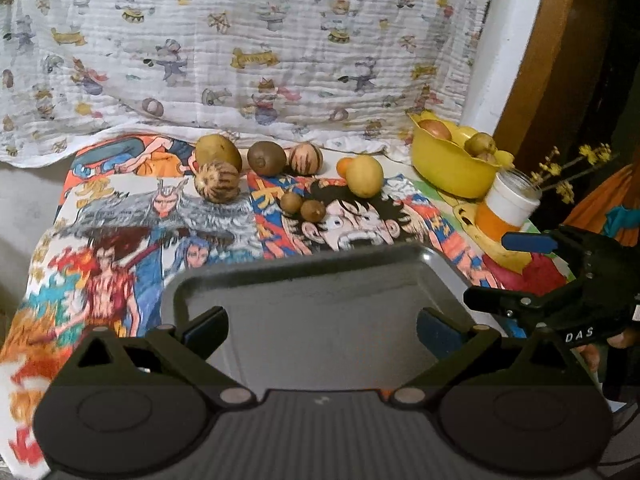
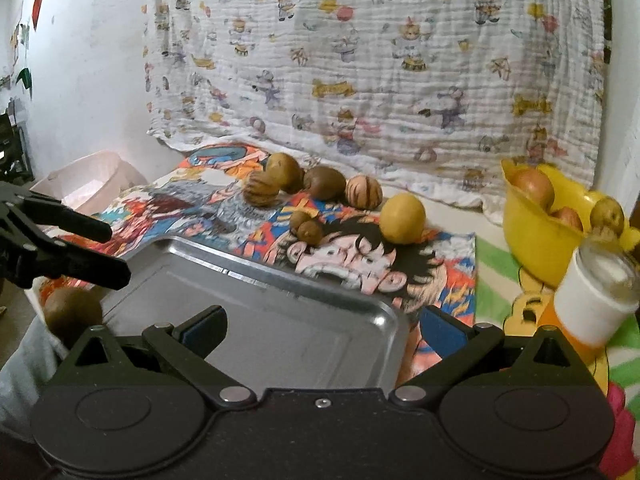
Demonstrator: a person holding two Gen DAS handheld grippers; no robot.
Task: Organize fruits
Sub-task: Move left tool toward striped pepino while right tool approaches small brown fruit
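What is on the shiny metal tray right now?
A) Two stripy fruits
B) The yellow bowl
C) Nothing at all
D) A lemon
C: the metal tray shows only bare metal in both views, while the fruits, like the lemon, sit on the cartoon cloth behind it.

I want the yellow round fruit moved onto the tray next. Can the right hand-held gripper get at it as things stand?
Probably yes. The right hand-held gripper is open and empty, and the yellow round fruit sits apart from the other fruit, past the metal tray's far rim, with nothing standing between.
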